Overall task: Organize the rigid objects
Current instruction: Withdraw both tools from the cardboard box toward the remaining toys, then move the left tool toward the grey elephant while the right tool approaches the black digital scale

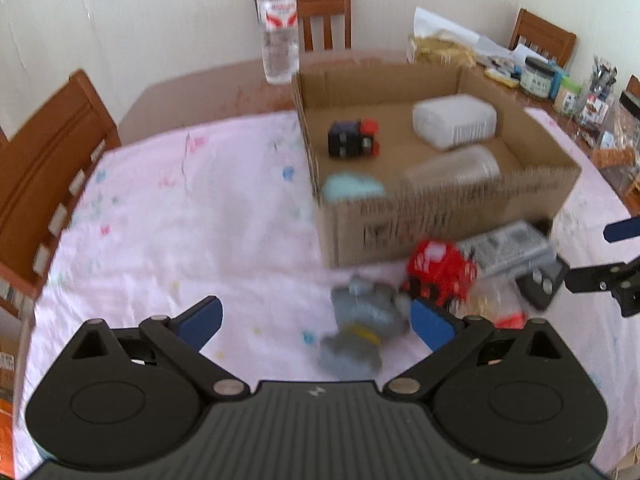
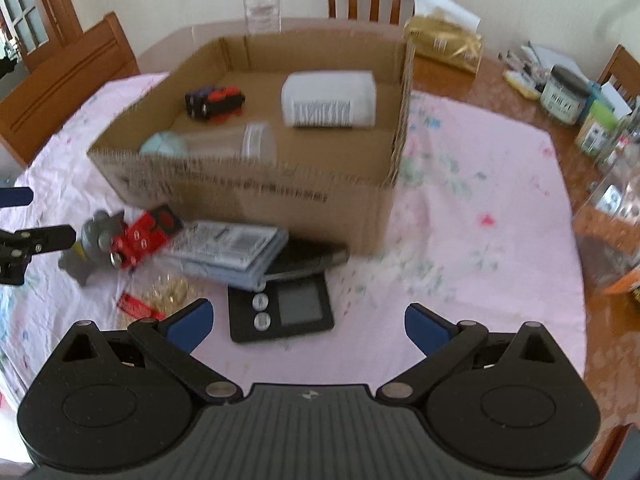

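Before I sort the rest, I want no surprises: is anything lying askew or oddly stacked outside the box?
Yes. In front of the cardboard box, a flat printed packet lies tilted across the black digital scale, covering its far end. The red toy car leans against the grey toy figure.

We're hunting for anything readable, and the blur is beating us. The cardboard box (image 2: 256,196) carries a line of dark print along its near wall, smeared past reading in both views. The water bottle (image 1: 279,28) wears a white label with red marks; no word comes clear. The white packet (image 2: 329,99) inside the box shows a barcode-like block of stripes, no digits legible. The flat pack (image 2: 232,246) in front of the box has a printed label, too soft to read. The dark-lidded jar (image 2: 565,96) bears lettering we can't make out.
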Action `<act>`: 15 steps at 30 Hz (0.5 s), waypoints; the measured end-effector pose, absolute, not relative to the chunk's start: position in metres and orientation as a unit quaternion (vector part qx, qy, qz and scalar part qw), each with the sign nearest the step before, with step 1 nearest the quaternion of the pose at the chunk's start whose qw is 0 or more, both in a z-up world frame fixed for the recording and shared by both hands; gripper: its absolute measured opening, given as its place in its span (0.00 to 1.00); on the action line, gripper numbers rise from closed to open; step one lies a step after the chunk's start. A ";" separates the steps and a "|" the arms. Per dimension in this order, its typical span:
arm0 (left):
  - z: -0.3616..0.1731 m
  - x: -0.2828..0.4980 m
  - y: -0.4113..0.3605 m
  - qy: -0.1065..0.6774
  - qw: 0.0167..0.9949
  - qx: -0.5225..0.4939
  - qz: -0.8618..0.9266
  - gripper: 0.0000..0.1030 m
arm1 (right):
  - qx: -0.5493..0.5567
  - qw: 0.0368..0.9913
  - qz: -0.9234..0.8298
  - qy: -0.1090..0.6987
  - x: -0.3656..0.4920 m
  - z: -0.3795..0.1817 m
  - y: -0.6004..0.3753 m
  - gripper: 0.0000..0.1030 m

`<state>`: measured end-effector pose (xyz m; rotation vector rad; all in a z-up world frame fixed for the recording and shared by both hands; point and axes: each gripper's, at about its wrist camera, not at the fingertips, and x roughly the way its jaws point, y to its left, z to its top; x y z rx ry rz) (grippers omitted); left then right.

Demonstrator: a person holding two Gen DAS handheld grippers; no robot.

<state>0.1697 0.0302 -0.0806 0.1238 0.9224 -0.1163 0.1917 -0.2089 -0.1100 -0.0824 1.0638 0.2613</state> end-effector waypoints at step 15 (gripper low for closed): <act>-0.126 0.163 0.045 0.492 0.869 0.051 -0.025 0.97 | -0.092 0.848 0.124 0.506 0.200 -0.149 -0.180 1.00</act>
